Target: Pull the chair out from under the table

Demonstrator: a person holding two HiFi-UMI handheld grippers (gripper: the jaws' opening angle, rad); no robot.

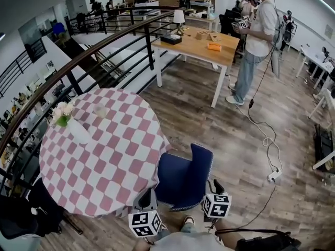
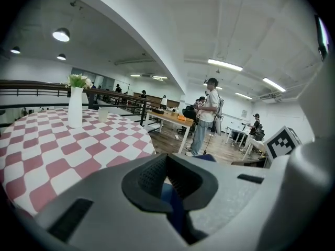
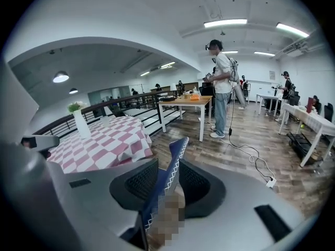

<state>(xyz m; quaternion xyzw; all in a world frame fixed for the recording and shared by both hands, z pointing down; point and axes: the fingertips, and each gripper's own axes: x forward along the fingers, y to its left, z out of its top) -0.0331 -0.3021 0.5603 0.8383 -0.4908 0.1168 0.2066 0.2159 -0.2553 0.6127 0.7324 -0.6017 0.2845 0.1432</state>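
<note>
The blue chair (image 1: 183, 179) stands clear of the round table with the pink-and-white checked cloth (image 1: 104, 156), its seat just right of the cloth's edge. My left gripper (image 1: 147, 200) is at the chair back's near left corner. In the left gripper view the left gripper (image 2: 167, 175) has its pads closed on the blue edge (image 2: 169, 195). My right gripper (image 1: 214, 192) is at the chair back's right side. In the right gripper view the stitched blue edge (image 3: 175, 158) runs between the pads of the right gripper (image 3: 166, 179), which stand apart from it.
A white vase with flowers (image 1: 73, 127) and a cup (image 1: 101, 110) sit on the cloth. A black railing (image 1: 104, 43) curves behind the table. Farther off are a wooden table (image 1: 199, 46), a standing person (image 1: 256, 41), and a cable with a power strip (image 1: 272, 177) on the floor.
</note>
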